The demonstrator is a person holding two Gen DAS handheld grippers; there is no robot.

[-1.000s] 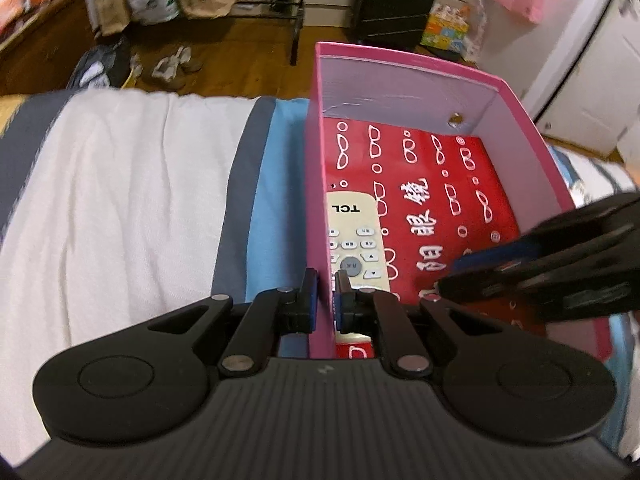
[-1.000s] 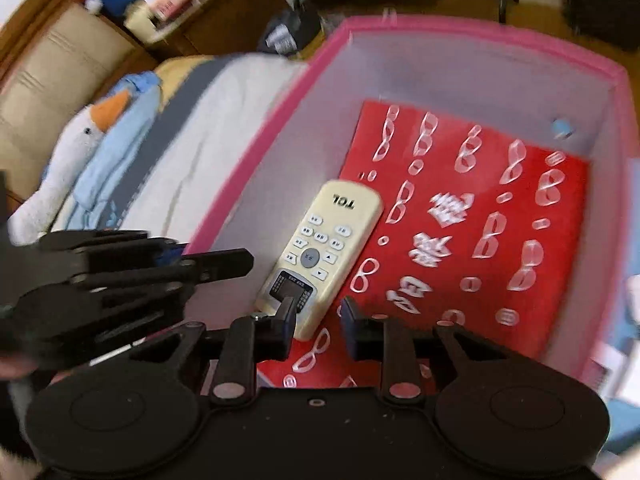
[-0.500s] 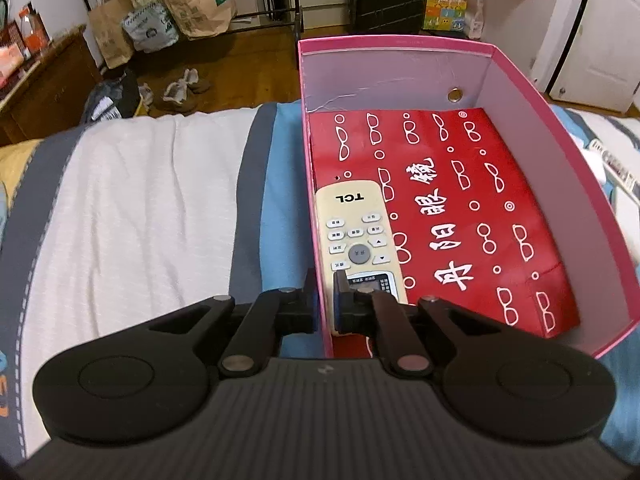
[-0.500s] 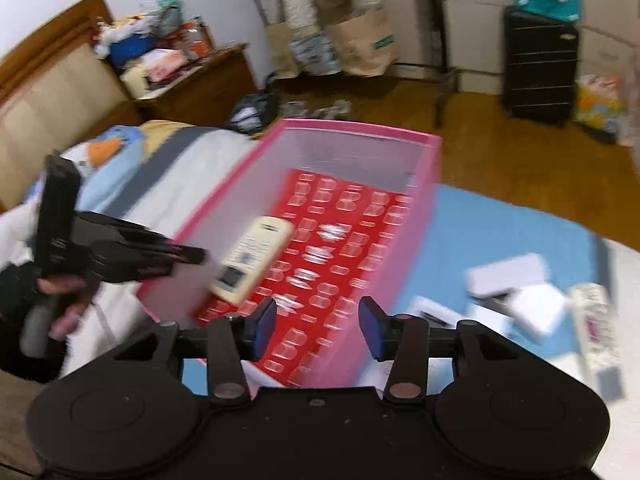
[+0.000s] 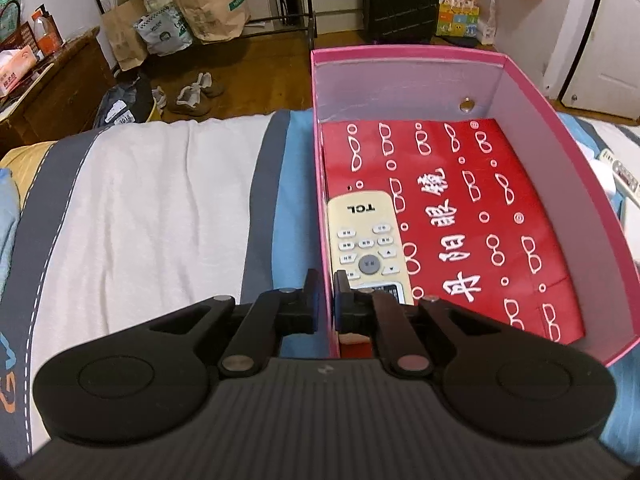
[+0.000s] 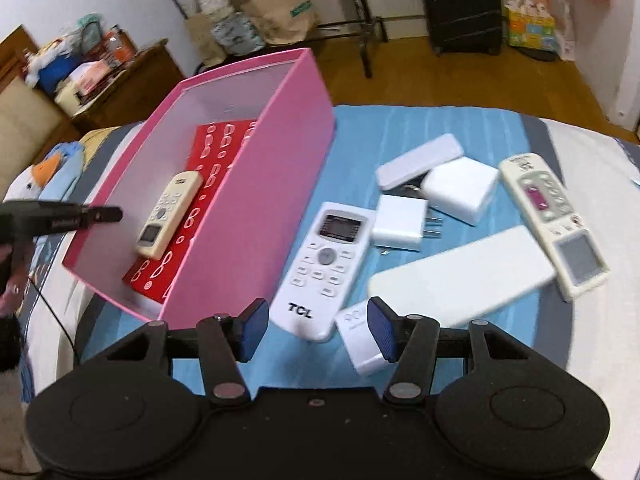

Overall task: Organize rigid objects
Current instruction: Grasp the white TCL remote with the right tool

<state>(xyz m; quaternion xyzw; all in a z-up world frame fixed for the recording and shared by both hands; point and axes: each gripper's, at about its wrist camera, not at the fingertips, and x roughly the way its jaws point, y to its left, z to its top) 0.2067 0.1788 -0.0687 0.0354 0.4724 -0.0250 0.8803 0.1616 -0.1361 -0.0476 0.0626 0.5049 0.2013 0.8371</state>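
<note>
Bed: striped blue, white and grey cover point(image 5: 160, 208), filling the frame's left.
Box: open pink cardboard box point(image 5: 592, 200), centre-right, lined with red patterned paper point(image 5: 460, 200).
Remote: cream TCL remote point(image 5: 366, 240) lying inside the box, lower centre.
Left gripper point(image 5: 326, 292): clamped on the box's left wall.
Right gripper point(image 6: 314, 328): jaws opening, nothing gripped, bottom centre above a white TCL remote point(image 6: 324, 268) on the bed.

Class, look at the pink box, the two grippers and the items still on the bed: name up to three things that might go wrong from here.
1. The left gripper is clamped on the box wall; a tug might tilt the pink box and slide the cream remote inside.
2. The right gripper, jaws opening and empty, hangs over the white TCL remote and a small adapter; closing could catch both.
3. The soft bedspread may let items sink or shift.
</note>
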